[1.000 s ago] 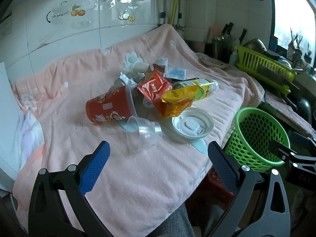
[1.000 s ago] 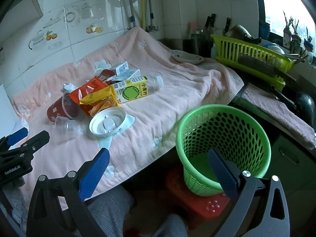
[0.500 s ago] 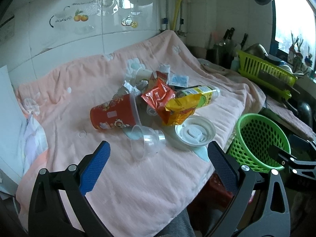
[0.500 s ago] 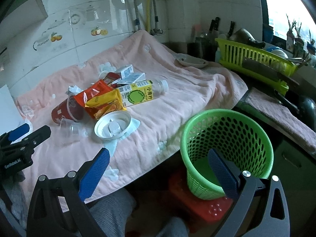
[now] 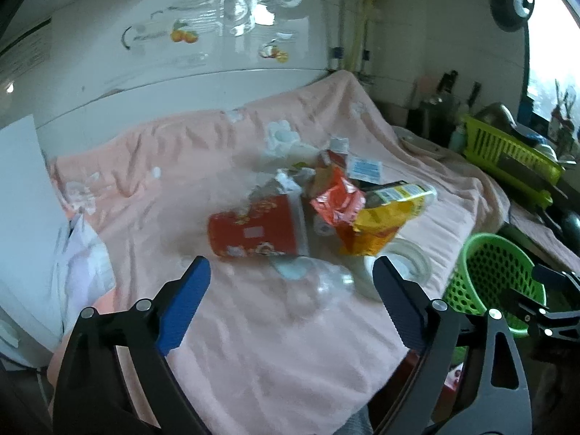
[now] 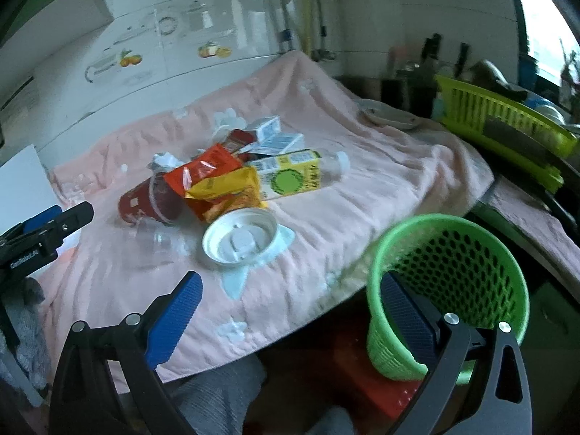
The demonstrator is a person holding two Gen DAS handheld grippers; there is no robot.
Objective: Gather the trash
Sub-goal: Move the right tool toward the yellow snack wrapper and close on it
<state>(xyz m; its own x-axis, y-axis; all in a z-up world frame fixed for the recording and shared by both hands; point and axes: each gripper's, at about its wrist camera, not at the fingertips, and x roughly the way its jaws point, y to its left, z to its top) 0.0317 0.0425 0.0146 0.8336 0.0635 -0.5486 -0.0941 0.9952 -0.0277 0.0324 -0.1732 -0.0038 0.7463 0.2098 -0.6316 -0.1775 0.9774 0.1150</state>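
A pile of trash lies on the pink towel [image 5: 253, 344]: a red paper cup [image 5: 253, 232] on its side, a clear plastic cup [image 5: 326, 286], a white lid [image 6: 241, 239], red and yellow snack wrappers [image 5: 366, 217], a yellow-green bottle [image 6: 293, 177] and small cartons [image 6: 272, 136]. A green mesh basket [image 6: 453, 279] stands below the counter's right edge. My left gripper [image 5: 290, 293] is open and empty, just short of the clear cup. My right gripper [image 6: 290, 301] is open and empty, over the towel's front edge beside the basket.
A yellow-green dish rack [image 6: 507, 127] and dark bottles [image 5: 442, 108] stand at the right by the window. A white plate [image 6: 388, 117] lies at the towel's far right. A tiled wall [image 5: 181, 54] backs the counter. A white board [image 5: 21, 199] stands left.
Both grippers have moved up and forward toward the trash pile; the pile looks larger and nearer. Both stay open and empty. Nothing on the towel has moved.
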